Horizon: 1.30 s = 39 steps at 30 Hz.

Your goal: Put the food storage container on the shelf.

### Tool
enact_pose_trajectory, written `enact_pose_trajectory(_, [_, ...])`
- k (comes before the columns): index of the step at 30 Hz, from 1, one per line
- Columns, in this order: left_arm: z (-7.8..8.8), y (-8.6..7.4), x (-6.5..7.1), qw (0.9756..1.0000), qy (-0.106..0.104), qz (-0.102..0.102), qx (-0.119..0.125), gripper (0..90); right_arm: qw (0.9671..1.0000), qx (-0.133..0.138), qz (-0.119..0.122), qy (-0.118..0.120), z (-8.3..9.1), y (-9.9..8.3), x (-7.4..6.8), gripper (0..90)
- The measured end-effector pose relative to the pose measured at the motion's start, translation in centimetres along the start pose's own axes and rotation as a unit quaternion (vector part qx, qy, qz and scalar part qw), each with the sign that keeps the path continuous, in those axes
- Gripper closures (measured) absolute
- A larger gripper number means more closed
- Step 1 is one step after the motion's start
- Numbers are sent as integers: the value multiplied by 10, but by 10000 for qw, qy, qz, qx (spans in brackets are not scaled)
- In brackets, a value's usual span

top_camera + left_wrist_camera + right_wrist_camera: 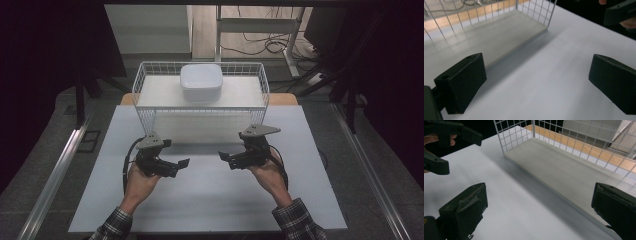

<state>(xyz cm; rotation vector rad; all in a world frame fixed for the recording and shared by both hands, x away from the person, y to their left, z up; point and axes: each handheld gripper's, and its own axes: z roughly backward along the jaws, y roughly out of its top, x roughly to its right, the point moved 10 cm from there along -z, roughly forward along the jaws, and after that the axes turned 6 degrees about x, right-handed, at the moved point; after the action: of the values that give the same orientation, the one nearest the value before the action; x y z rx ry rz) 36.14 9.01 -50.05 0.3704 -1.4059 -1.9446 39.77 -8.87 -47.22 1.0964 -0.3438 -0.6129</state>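
Both grippers hover empty over the white table top, left gripper and right gripper with jaws spread wide, facing each other. Judging by this, the approach has hardly begun; next comes a reach forward and up. Their target, a white rounded-square lidded plastic container, sits on the white wire rack, well apart from them.

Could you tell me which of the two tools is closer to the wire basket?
The right tool: its grey top plate nearly reaches the basket's front edge, while the left tool sits slightly farther back.
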Motion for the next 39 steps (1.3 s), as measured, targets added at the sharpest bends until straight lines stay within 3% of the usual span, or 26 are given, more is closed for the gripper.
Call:
enact_pose_trajectory(19, [30,-57,6,9995,267,-70,-141,14,9994,-23,-75,-339,28,-44,0,3])
enact_pose_trajectory(21, [34,-64,7,9996,209,-40,-197,13,9992,-57,-18,-389,31,-50,0,3])
enact_pose_trajectory(29, [47,-88,3,9987,328,77,-375,10,9983,-249,53,-521,43,-79,0,1])
enact_pose_trajectory(35, [50,-101,6,9974,490,-15,-525,9,9979,-330,12,-564,48,-94,-1,1])
enact_pose_trajectory(39, [47,-117,5,9947,554,-23,-871,2,9966,-546,70,-612,48,-110,-3,0])
